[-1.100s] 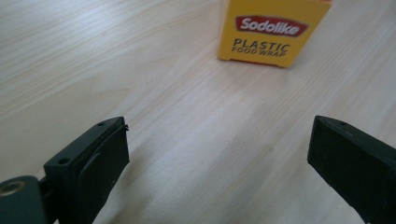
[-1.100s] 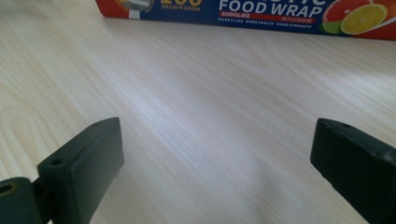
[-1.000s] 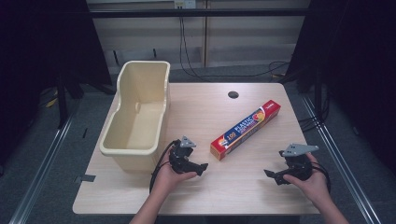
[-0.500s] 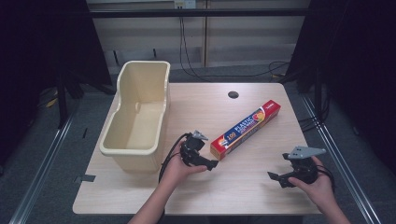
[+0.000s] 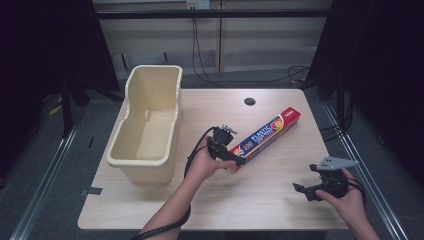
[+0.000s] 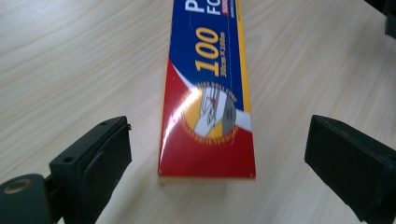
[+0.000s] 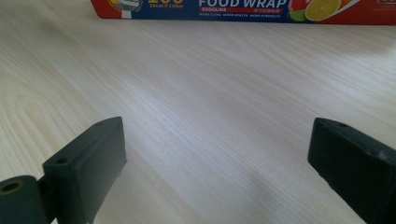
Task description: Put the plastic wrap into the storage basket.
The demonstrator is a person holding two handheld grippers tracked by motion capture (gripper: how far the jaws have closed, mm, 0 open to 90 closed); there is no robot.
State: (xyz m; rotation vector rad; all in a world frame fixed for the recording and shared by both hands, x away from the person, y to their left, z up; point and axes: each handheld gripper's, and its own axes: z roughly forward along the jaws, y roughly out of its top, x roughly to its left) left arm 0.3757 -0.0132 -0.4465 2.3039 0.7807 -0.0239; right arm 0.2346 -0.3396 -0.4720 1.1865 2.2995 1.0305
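Observation:
A long red and blue box of plastic food wrap [image 5: 267,132] lies slantwise on the wooden table [image 5: 270,205]. My left gripper [image 5: 234,156] is at the box's near end, open, its jaws wide on either side of that end [image 6: 208,126] without touching it. My right gripper [image 5: 303,190] hovers open near the table's front right, apart from the box, whose long side [image 7: 243,9] shows at the far edge of the right gripper view. Nothing is between its jaws but bare table.
A cream plastic tub [image 5: 148,125], with nothing in it, stands at the table's left side. A small dark hole [image 5: 250,101] sits in the tabletop near the back edge. Cables trail on the floor behind the table.
My left gripper has moved right and forward from beside the tub to the near end of the box. My right gripper has drifted slightly toward the front right.

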